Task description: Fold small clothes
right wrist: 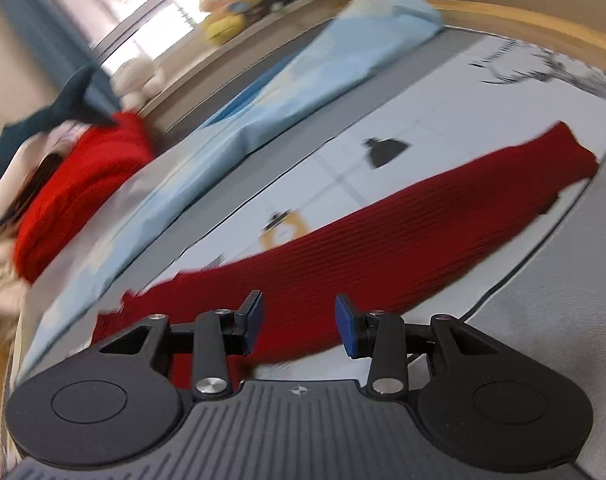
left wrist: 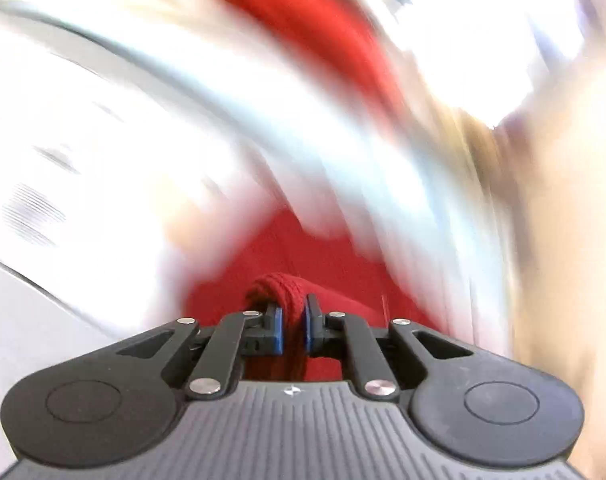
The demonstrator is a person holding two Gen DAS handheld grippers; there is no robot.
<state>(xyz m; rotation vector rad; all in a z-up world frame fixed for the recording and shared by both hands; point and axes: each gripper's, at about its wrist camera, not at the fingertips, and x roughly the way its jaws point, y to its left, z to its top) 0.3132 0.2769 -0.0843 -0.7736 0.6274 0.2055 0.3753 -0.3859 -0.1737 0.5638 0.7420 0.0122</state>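
Left gripper [left wrist: 294, 326]: we see jaws pinched on bunched fold of red knit [left wrist: 281, 286], probably to carry that end over for fold; rest of view blurred.

Right gripper [right wrist: 298, 322]: jaws half apart, nothing between, hovering just above knit [right wrist: 383, 236], we judge ready to take edge.

Knit: long ribbed red strip, lying flat and stretched across grey bed [right wrist: 543, 320], far end near printed sheet [right wrist: 423, 120].

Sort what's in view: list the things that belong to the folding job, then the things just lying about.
Job:
red knit garment spread on the bed
left hand-held gripper, shut on red knit fabric
right hand-held gripper, open

Lying about:
light blue bedding
clothes pile
plush toys
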